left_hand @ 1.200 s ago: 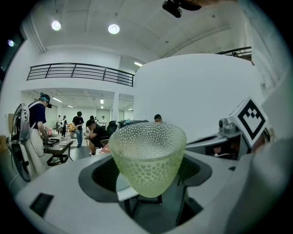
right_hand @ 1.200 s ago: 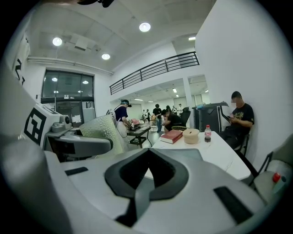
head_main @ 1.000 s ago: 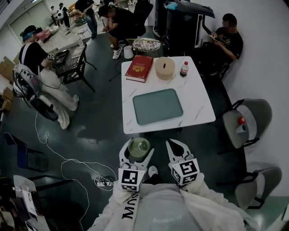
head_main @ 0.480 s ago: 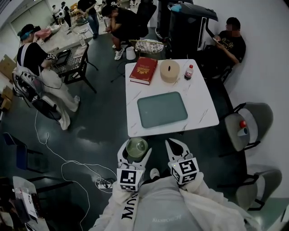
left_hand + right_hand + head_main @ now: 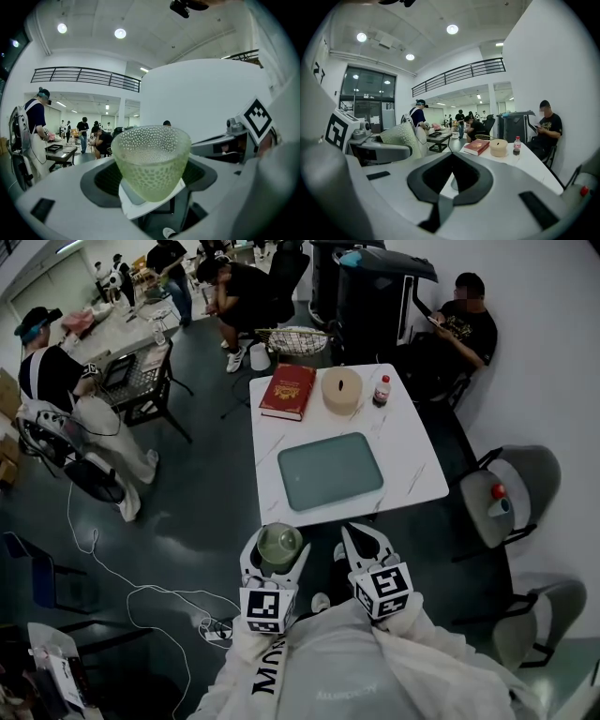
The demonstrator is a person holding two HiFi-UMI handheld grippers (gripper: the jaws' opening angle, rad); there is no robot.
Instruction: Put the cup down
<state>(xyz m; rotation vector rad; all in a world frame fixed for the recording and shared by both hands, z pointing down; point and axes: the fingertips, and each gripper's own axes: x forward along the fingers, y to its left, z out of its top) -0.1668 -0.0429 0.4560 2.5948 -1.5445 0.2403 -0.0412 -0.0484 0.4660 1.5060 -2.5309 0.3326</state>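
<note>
**Left tool and cup.** The left tool (image 5: 275,559) is closed on the cup (image 5: 280,544), its jaws pressing the lower wall from both sides. The cup is upright, green and translucent, with a dotted wall that tapers toward the base. It sits on the near side of the tray (image 5: 329,470), to the tray's left and short of the near edge of the surface (image 5: 412,465). Only floor appears to lie beneath it.

- Hazard: opening the jaws here would probably drop the cup to the floor. Bring it over the surface first.
- Hazard: the tapered wall gives the jaws a sloped seat. A jolt or a slackened grip may let the cup slide or tip in the jaws.

**Tray.** The tray lies flat in the middle of the surface and has a raised rim.

- Hazard: a base set half on the rim would probably leave the cup tilted and free to topple on release.

**Right tool.** The right tool (image 5: 367,551) is closed and holds nothing. It hangs near the tray's near edge, just beside the left tool.

- Hazard: if both tools advance together, it may knock the cup.

**Beyond the tray.** A book (image 5: 288,390), a round container (image 5: 341,388) and a bottle (image 5: 381,389) stand on the far side.

- Hazard: overreaching may strike them.
</note>
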